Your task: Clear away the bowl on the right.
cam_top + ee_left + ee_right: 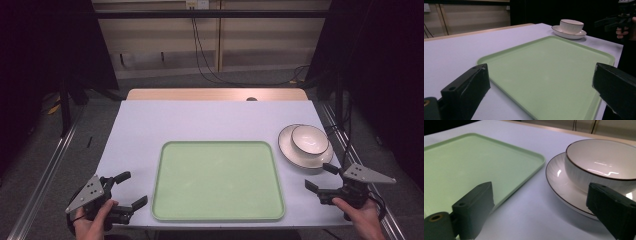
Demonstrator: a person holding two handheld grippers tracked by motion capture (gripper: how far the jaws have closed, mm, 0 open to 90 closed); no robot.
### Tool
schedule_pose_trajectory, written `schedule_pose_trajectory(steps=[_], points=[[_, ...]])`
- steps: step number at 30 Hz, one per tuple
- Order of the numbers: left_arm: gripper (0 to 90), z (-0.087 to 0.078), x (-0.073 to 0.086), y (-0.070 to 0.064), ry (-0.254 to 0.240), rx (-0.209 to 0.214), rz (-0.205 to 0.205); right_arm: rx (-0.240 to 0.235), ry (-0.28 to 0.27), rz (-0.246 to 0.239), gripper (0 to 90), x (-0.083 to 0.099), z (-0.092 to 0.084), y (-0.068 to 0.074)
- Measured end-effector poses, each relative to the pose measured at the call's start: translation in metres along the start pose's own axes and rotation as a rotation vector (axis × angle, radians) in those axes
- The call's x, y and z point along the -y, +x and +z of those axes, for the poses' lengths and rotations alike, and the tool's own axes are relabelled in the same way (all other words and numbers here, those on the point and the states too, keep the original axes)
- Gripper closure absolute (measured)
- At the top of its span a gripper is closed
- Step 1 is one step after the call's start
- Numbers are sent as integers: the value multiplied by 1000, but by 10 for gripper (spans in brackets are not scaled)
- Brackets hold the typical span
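Standing at the table's near edge, a person holds one gripper in each hand.

Item: table (210,120), pale top, with a wooden strip along its far edge.

Item: green tray (218,180), flat on the table at the near centre, nothing on it. It lies between the two grippers.

Item: white plate (287,145) with a dark rim, on the table just beyond the tray's far right corner, apart from the tray.

Item: white bowl (310,138), dark-rimmed, upright on the plate, set toward its far right side.

Item: left gripper (127,190), at the near left corner of the table, just beside the tray's left edge. Jaws stand wide apart with nothing between them; in the left gripper view the tray's near corner lies on the table beyond the gap.

Item: right gripper (320,177), at the near right edge of the table, near the plate and on its near side. Jaws spread wide, gripping nothing. In the right gripper view one jaw stands before the tray's edge and the other before the plate and bowl; I cannot tell whether that jaw touches the plate.
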State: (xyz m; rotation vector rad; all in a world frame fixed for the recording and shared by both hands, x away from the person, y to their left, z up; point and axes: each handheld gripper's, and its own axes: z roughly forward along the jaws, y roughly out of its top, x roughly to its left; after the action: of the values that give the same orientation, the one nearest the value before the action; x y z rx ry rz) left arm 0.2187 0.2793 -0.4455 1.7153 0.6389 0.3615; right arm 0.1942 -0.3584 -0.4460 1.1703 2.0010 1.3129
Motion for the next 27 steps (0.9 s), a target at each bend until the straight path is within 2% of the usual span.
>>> schedule_pose_trajectory(steps=[1, 3, 5, 7, 9, 11, 13, 14, 16, 18, 20, 22, 24, 27], points=[[12, 0, 0, 0, 0, -4, 5, -12, 14, 2, 48, -1, 2, -1], [12, -1, 0, 0, -7, -1, -1, -17, 4, -6, 87, -1, 2, -1], [12, -2, 1, 1, -8, -5, -3, -8, 18, 1, 51, -1, 2, -2], [12, -2, 0, 1, -8, -6, -2, -22, 26, 0, 66, -2, 3, -3], [12, -2, 0, 2, 2, -4, 12, -28, 39, 24, 77, -2, 4, -6], [11, -2, 0, 2, 0, -6, 9, -59, 55, 46, 95, -4, 6, -10], [12, -2, 1, 2, -2, -8, 6, -51, 39, 46, 123, -7, 6, -11], [12, -1, 1, 2, -1, -4, 3, -53, 30, 30, 144, -10, 4, -12], [12, -1, 0, 1, -7, -5, -2, -27, 14, 8, 142, -13, 4, -12], [12, -1, 0, 1, -1, -6, 0, -15, 25, -9, 147, -14, 6, -15], [12, -1, 0, 1, -3, -8, 1, -12, 26, -1, 178, -15, 6, -21], [12, -1, 1, 2, -5, -9, -6, 5, 24, -2, 165, -17, 6, -27], [12, -1, 1, 2, -6, -12, -11, 5, 28, 25, 173, -19, 5, -34], [12, -1, 1, 2, -8, -11, -8, 14, 52, 39, 172, -24, 4, -42]])
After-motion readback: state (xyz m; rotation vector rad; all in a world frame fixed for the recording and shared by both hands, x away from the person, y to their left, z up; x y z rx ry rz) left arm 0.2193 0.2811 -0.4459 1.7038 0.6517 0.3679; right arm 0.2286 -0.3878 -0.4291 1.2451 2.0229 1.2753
